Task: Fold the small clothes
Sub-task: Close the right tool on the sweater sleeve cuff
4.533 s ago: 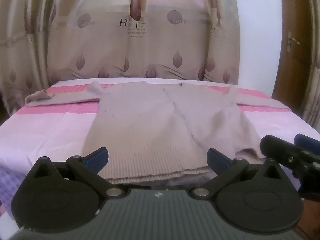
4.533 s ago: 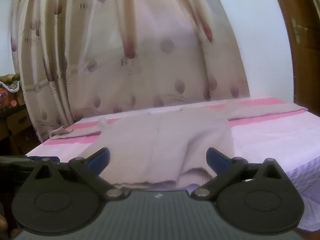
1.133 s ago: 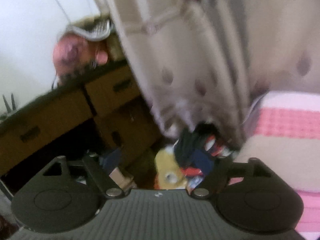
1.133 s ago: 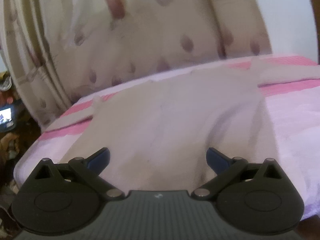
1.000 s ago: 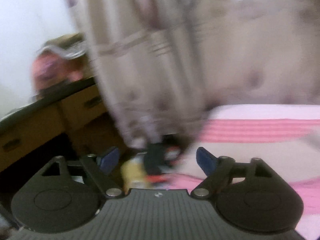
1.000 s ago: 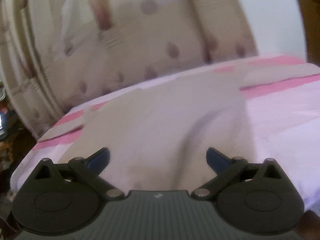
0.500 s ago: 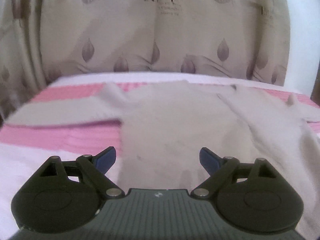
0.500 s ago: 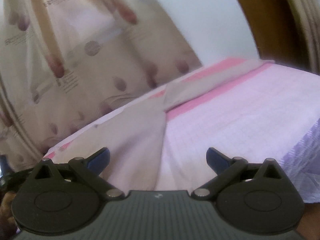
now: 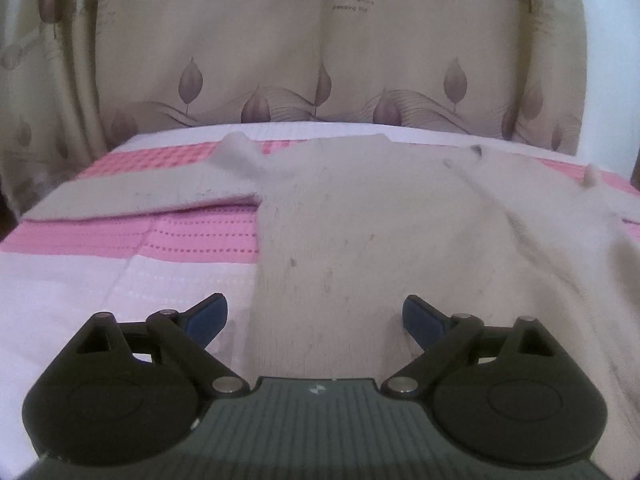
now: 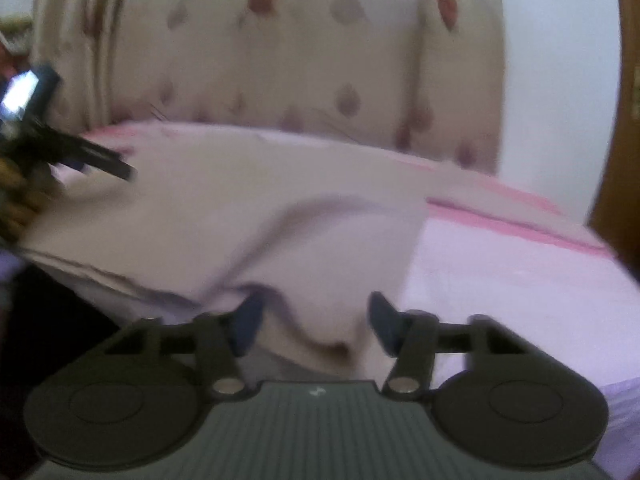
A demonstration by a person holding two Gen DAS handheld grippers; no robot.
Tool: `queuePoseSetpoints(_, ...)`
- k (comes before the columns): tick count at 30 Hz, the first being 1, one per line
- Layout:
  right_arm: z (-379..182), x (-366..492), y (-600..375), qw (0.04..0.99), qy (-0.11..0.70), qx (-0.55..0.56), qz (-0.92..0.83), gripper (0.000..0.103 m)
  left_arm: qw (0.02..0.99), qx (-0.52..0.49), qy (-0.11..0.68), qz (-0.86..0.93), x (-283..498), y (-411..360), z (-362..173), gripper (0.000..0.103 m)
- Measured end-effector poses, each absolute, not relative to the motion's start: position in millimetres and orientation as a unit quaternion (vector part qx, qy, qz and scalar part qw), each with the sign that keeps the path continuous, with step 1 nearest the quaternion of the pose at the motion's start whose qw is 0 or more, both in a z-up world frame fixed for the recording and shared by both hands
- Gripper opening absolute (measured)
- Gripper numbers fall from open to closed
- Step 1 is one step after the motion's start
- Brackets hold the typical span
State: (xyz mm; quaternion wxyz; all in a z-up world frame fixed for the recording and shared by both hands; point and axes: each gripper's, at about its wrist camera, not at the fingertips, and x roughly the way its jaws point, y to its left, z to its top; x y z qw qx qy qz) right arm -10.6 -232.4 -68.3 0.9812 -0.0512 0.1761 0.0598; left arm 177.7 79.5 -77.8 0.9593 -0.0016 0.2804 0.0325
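While the curtain (image 9: 320, 40) behind the bed shows "love" and a large "R" (the small print is unreadable), your left gripper (image 9: 315, 314) hangs spread over the beige sweater (image 9: 380, 232), which lies flat on the pink-and-white bedspread (image 9: 80, 272). Your right gripper (image 10: 314, 320) is spread too, with the bunched hem between its fingers.

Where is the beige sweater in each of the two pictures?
Left wrist: the sweater fills the middle and right, spread on the bed, one sleeve reaching left.
Right wrist: the sweater fills the middle and left, blurred, its near edge bunched between the right gripper fingers.
Shared landmark: the leaf-print curtain behind the bed.
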Motion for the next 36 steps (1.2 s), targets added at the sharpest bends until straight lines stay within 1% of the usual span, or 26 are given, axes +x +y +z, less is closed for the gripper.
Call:
queuePoseSetpoints(2,-72.9,-6.2,-226.5,0.98,0.179,-0.075,0.047,0.055,0.958,-0.001,0.284,0.037,177.8,80.3,-76.9,0.093)
queuePoseSetpoints(4,-75.8,-11.1,-219.1,0.98,0.163,-0.109,0.026,0.054,0.957,-0.002,0.289,0.037,178.8,81.6,-77.9,0.093)
queuePoseSetpoints(5,-76.5,-9.7,-216.1,0.98,0.156,-0.125,0.013,0.052,0.956,-0.002,0.292,0.037,179.1,82.0,-78.3,0.093)
queuePoseSetpoints(6,-77.6,-8.0,-215.4,0.979,0.147,-0.139,-0.003,0.041,0.955,0.0,0.293,0.037,179.3,82.0,-78.4,0.093)
queuePoseSetpoints(7,-78.5,-7.1,-216.9,0.978,0.141,-0.149,-0.021,0.033,0.956,0.001,0.292,0.039,179.1,82.1,-78.4,0.094)
queuePoseSetpoints(8,-78.7,-4.4,-222.5,0.976,0.148,-0.153,-0.056,0.02,0.956,0.002,0.292,0.044,178.8,81.3,-79.0,0.095)
queuePoseSetpoints(9,-77.4,-4.8,-236.0,0.976,0.151,-0.136,-0.075,0.018,0.956,0.003,0.291,0.046,177.9,81.4,-79.2,0.096)
queuePoseSetpoints(13,-76.2,-29.8,-292.3,0.977,0.166,-0.047,-0.123,0.018,0.955,-0.007,0.294,0.046,178.3,84.2,-79.7,0.098)
queuePoseSetpoints(15,-79.0,-48.0,-306.8,0.981,0.167,-0.008,-0.094,0.018,0.954,-0.009,0.296,0.044,178.7,84.6,-79.9,0.099)
queuePoseSetpoints(17,-80.8,-57.4,-295.8,0.978,0.17,-0.042,-0.115,0.018,0.953,-0.008,0.298,0.047,179.6,84.1,-79.4,0.1)
queuePoseSetpoints(18,-81.8,-59.3,-296.8,0.977,0.175,-0.039,-0.117,0.018,0.953,-0.007,0.298,0.048,179.6,83.9,-79.2,0.1)
queuePoseSetpoints(20,-83.5,-66.5,-316.7,0.977,0.184,0.034,-0.103,0.018,0.954,-0.007,0.297,0.046,179.7,84.0,-78.8,0.1)
queuePoseSetpoints(21,-82.8,-73.8,-330.3,0.98,0.168,0.081,-0.075,0.018,0.954,-0.007,0.296,0.042,179.5,84.0,-78.8,0.1)
queuePoseSetpoints(22,-80.2,-80.6,-335.4,0.983,0.145,0.096,-0.064,0.018,0.955,-0.006,0.295,0.038,179.3,84.2,-78.7,0.1)
queuePoseSetpoints(24,-68.0,-90.9,-333.8,0.99,0.102,0.066,-0.067,0.018,0.954,0.001,0.296,0.037,179.5,82.0,-77.8,0.1)
queuePoseSetpoints(29,-36.0,-64.5,-320.6,0.997,0.075,0.028,0.003,0.019,0.959,0.012,0.281,0.039,172.9,73.7,-64.2,0.1)
queuePoseSetpoints(32,-31.7,-29.5,-310.0,0.993,0.113,0.019,0.043,0.02,0.965,-0.005,0.262,0.032,171.3,68.8,-49.0,0.103)
queuePoseSetpoints(33,-35.3,-16.4,-310.0,0.987,0.144,0.026,0.067,0.02,0.966,-0.005,0.257,0.031,174.3,66.0,-45.9,0.103)
queuePoseSetpoints(35,-39.1,5.9,-321.4,0.974,0.197,0.043,0.102,0.02,0.967,0.011,0.251,0.032,184.4,59.2,-45.2,0.103)
queuePoseSetpoints(36,-37.4,9.0,-333.4,0.972,0.197,0.064,0.111,0.02,0.968,0.023,0.246,0.036,189.6,56.0,-47.5,0.103)
